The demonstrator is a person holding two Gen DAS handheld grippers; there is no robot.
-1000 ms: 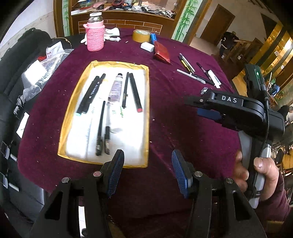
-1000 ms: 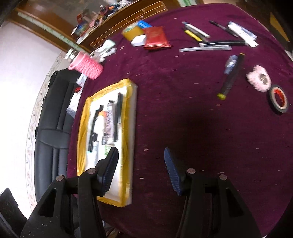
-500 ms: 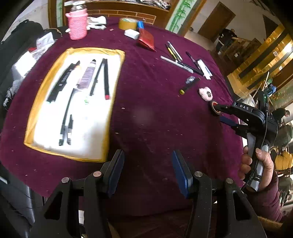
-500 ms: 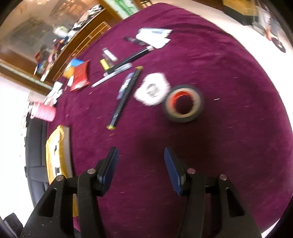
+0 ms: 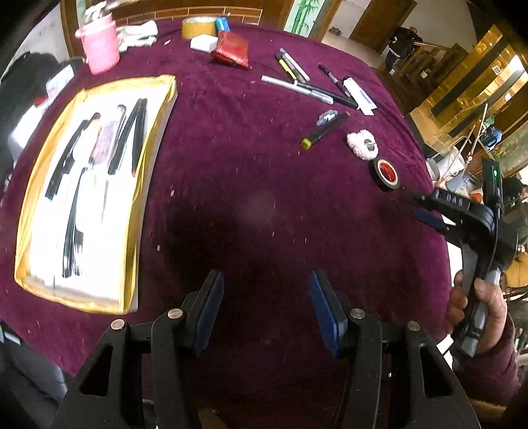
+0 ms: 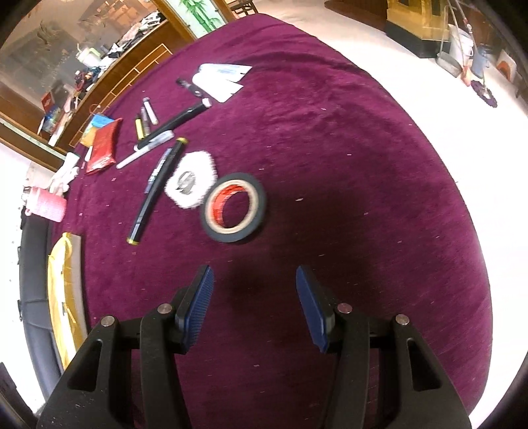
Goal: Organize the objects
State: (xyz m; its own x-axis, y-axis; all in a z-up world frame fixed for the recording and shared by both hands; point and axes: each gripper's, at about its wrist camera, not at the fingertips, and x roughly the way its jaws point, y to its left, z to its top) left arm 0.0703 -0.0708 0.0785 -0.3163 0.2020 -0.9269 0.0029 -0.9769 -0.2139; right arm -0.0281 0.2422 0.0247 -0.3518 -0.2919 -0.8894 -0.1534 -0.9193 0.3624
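A yellow-rimmed white tray on the purple table holds several pens and a tube. My left gripper is open and empty over the table's near edge. My right gripper is open and empty, just short of a black tape roll with a red core. The roll also shows in the left wrist view, with the right gripper beside it. A white fluffy pad, a black pen with a yellow end and more pens lie beyond the roll.
A red pouch, a yellow tape roll, a white eraser and a pink cup stand at the far side. White cards lie near the far pens. A black chair is left of the table.
My right gripper has swung away from the tray to the table's right side and closed in on the black tape roll. My left gripper has pulled back and turned right. Both stayed open.
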